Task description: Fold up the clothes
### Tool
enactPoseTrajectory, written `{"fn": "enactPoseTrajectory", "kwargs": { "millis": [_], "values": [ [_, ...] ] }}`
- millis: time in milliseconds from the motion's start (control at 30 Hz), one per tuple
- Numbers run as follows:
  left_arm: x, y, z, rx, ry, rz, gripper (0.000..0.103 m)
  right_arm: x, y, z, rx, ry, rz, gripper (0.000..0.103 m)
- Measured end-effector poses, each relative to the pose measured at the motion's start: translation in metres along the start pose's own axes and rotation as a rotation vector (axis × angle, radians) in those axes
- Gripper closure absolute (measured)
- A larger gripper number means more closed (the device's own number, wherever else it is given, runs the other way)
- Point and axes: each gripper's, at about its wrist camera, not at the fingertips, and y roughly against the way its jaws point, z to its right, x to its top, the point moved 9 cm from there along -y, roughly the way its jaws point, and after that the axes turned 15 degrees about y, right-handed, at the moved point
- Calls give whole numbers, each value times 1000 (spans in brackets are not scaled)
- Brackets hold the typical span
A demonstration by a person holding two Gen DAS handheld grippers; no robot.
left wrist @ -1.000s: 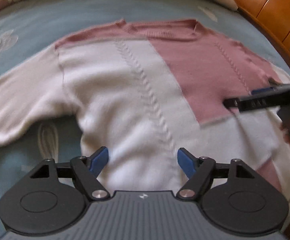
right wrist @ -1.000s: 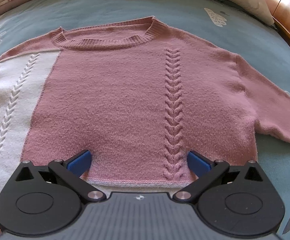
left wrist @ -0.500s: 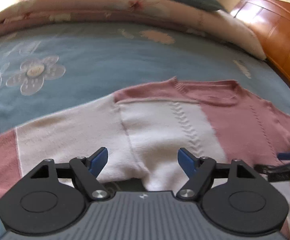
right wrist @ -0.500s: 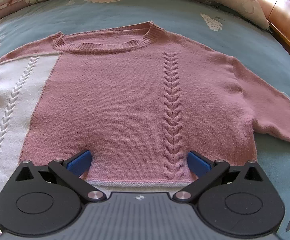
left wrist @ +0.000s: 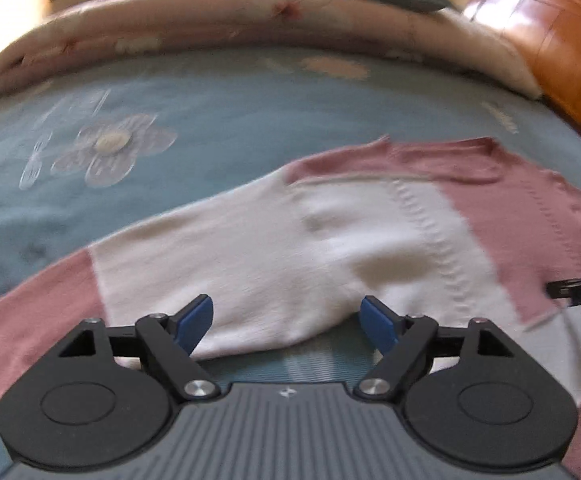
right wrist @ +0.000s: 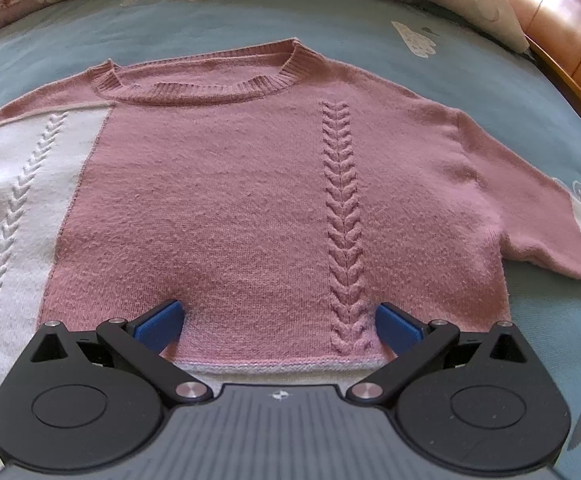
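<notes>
Two wrist cameras looking down over a bed

The left view is facing across the sweater's (left wrist: 370,240) white left sleeve toward the far pillows, somewhat blurred; the right view is sitting close above its pink front (right wrist: 250,200). Both are sharing the collar and white panel.

My left wrist view is motion-blurred: the pink-and-white knitted sweater (left wrist: 370,240) loses its stitch detail, and its right side runs off the frame edge. I see only a black tip of the right gripper (left wrist: 578,286) there; its fingers are cut off. In my right wrist view, the sweater's white left sleeve and hem leave the frame. The wooden headboard (right wrist: 570,28) is cropped.
</notes>
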Motion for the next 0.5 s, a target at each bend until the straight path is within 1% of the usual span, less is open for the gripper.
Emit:
{"fn": "enactPoseTrajectory", "kwargs": {
  "millis": [100, 167, 233, 300, 333, 433, 500],
  "values": [
    [-3, -16, -22, 32, 80, -51, 24, 0, 3, -1, -28, -12, -15, 0],
    [-5, -10, -32, 29, 121, -55, 23, 2, 6, -3, -52, -6, -17, 0],
    [-9, -4, -41, 25, 168, -78, 23, 4, 11, -6, -78, 13, -15, 0],
    [-9, 4, -49, 11, 212, -94, 23, 10, 17, -12, -79, 33, -4, 0],
    [-6, 10, -52, 11, 218, -84, 23, 13, 20, -16, -75, 39, 2, 0],
    [12, 14, -62, 22, 189, -26, 23, 30, 34, -33, -54, 51, 40, 0],
    [20, 9, -67, 0, 207, -28, 23, 42, 41, -49, -27, 57, 67, 0]
  ]
}}
